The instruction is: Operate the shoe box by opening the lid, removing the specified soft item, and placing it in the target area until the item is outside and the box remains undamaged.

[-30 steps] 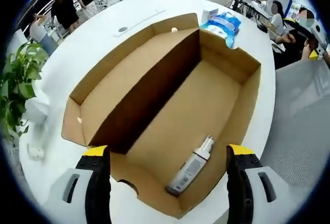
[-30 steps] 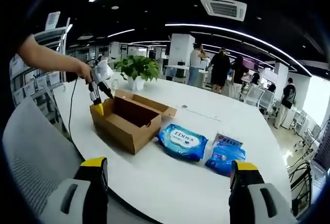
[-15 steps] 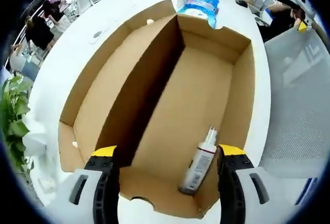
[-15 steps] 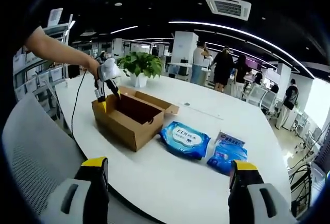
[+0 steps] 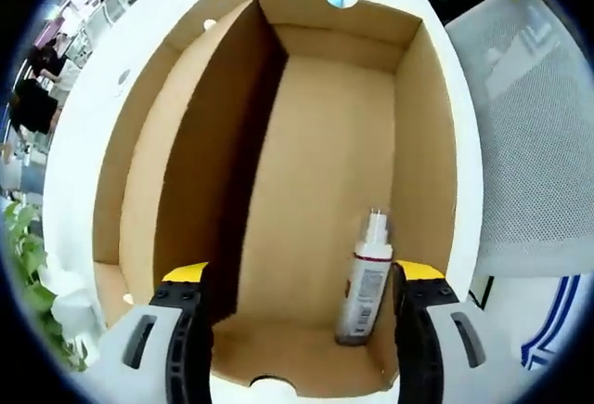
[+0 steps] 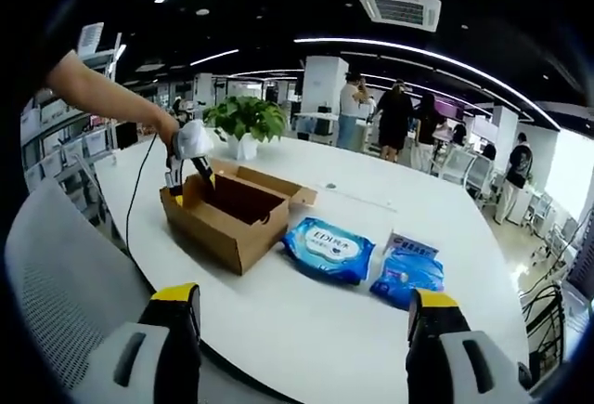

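Retrieval step in hand: shoe box [image 5: 278, 190] stands open on the white table [image 6: 306, 320], lid folded back. Left gripper [image 5: 295, 330], jaws spread and holding nothing, hangs over the box's near end. A white spray bottle [image 5: 365, 283] lies on the box floor by the right wall, nozzle pointing away; it looks rigid, not soft. Next move likely calls for descent astride it. Right gripper [image 6: 302, 348] hangs released, well apart from the box

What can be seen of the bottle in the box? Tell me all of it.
The bottle is small, white and plastic-looking, with a narrow spray-type top and a printed label with a red band. It lies on its side on the floor of the open box, in a corner beside the side wall, nozzle pointing toward the far end. Neither gripper touches it.
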`<control>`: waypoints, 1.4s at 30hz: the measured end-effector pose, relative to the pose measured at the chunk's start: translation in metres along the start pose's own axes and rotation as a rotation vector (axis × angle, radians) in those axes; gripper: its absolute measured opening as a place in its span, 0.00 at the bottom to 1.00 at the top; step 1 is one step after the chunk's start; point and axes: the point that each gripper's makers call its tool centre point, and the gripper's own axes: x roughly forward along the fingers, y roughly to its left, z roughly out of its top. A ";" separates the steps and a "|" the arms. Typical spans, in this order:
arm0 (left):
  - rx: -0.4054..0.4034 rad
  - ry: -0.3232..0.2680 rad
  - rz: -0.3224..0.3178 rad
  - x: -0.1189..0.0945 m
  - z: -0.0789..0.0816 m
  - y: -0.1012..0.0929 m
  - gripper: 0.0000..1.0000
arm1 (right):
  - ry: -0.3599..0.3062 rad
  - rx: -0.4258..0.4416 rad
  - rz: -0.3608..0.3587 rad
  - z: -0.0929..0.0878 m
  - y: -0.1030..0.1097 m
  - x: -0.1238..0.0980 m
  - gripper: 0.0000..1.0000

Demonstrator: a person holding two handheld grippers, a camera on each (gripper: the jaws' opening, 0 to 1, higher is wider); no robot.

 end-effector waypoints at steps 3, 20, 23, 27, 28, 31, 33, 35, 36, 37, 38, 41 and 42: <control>0.020 0.006 -0.015 0.003 0.001 -0.003 0.80 | 0.010 -0.018 -0.006 -0.002 -0.001 0.000 0.92; 0.028 0.022 0.004 0.009 -0.003 0.001 0.88 | 0.036 -0.047 -0.010 -0.007 -0.002 0.001 0.91; 0.016 0.016 0.011 0.007 -0.004 0.003 0.88 | 0.035 -0.046 -0.012 -0.007 -0.002 0.001 0.91; 0.004 0.010 0.026 0.006 -0.006 0.007 0.86 | 0.035 -0.044 -0.018 -0.007 -0.003 0.001 0.90; 0.003 0.011 0.027 0.006 -0.006 0.008 0.86 | 0.035 -0.044 -0.019 -0.007 -0.003 0.001 0.90; -0.004 0.005 0.025 0.006 -0.007 0.009 0.85 | 0.037 -0.045 -0.022 -0.007 -0.004 0.001 0.90; -0.010 0.003 0.025 0.005 -0.006 0.009 0.85 | 0.037 -0.046 -0.023 -0.007 -0.004 0.001 0.90; -0.003 -0.002 0.021 0.004 -0.006 0.008 0.82 | 0.041 -0.048 -0.025 -0.007 -0.004 0.001 0.89; 0.001 -0.002 0.018 0.004 -0.006 0.007 0.80 | 0.041 -0.049 -0.026 -0.007 -0.005 0.001 0.89; 0.002 -0.002 0.016 0.005 -0.005 0.006 0.78 | 0.041 -0.050 -0.027 -0.007 -0.005 0.001 0.89; 0.008 -0.001 0.008 0.005 -0.005 0.003 0.77 | 0.041 -0.051 -0.029 -0.007 -0.005 0.000 0.89; 0.035 -0.005 -0.054 0.007 -0.005 -0.011 0.65 | 0.042 -0.053 -0.034 -0.007 -0.006 0.000 0.88; 0.037 -0.005 -0.064 0.007 -0.005 -0.013 0.62 | 0.043 -0.054 -0.035 -0.008 -0.006 0.000 0.88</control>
